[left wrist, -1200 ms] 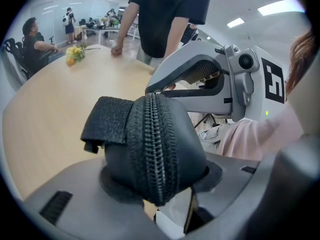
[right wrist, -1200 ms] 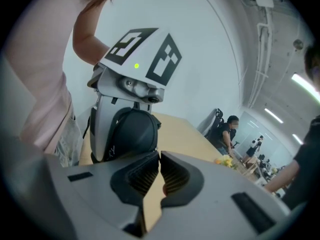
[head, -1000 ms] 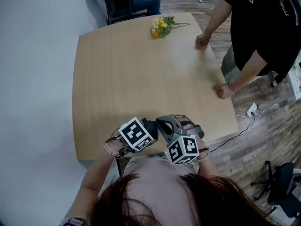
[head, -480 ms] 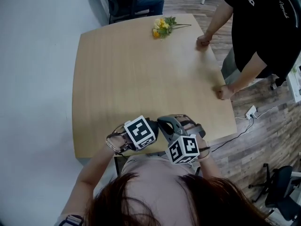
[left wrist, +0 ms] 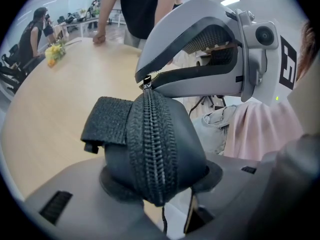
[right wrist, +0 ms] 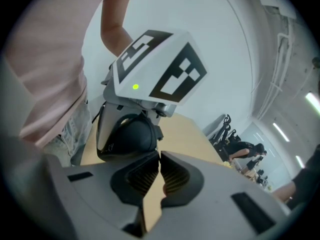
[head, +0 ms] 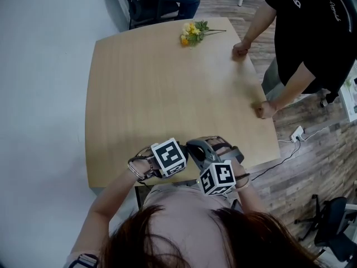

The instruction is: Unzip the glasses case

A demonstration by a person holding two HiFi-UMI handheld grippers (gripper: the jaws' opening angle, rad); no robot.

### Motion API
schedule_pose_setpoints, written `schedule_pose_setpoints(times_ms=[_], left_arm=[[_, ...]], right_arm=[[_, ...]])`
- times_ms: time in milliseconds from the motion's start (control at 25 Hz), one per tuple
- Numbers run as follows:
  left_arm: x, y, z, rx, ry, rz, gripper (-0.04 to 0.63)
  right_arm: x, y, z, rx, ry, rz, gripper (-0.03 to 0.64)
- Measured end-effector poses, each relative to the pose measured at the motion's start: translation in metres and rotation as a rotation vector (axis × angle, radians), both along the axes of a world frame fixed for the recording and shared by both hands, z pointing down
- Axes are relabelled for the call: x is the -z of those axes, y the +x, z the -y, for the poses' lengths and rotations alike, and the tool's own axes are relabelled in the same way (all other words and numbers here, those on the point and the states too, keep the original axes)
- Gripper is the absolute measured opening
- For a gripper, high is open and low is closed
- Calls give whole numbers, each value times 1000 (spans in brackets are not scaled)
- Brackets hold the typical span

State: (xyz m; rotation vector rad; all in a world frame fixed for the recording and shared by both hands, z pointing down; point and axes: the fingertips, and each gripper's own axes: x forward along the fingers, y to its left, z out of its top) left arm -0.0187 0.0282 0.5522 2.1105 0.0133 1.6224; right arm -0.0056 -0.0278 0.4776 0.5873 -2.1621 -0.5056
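At the near edge of the surface (head: pixel 167 82): left gripper (left wrist: pixel 157 181) fingers clamped across the glasses case (left wrist: pixel 167 134). The case is a dark, rounded, smooth shell, held end-up. A coarse black zipper (left wrist: pixel 151 149) runs up its middle, teeth meshed along the visible run. A ribbed webbing tab (left wrist: pixel 107 120) sticks out on one side.

Right gripper (right wrist: pixel 159 158) fingers are closed, tips pinching the small metal zipper pull (left wrist: pixel 147 80) at the case's top end. Pads (right wrist: pixel 141 176) ribbed, bodies smooth grey plastic. Marker cubes (head: pixel 169 157) carry black-on-white squares, no readable text.

Surface is light wood grain with rounded corners. Far end: yellow flowers (head: pixel 191 32) lying flat. Far right: standing person (head: pixel 304 38) in a black shirt, both fists (head: pixel 241 49) on the edge. White print on the shirt not legible.
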Motion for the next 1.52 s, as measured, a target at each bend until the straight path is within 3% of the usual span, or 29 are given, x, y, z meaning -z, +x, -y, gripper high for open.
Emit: schedule_pose_setpoints(times_ms=[1520], left_arm=[[-12,5,-2,-125,38,51,216]], right_arm=[[-3,0,-8,113,16,-144,18]])
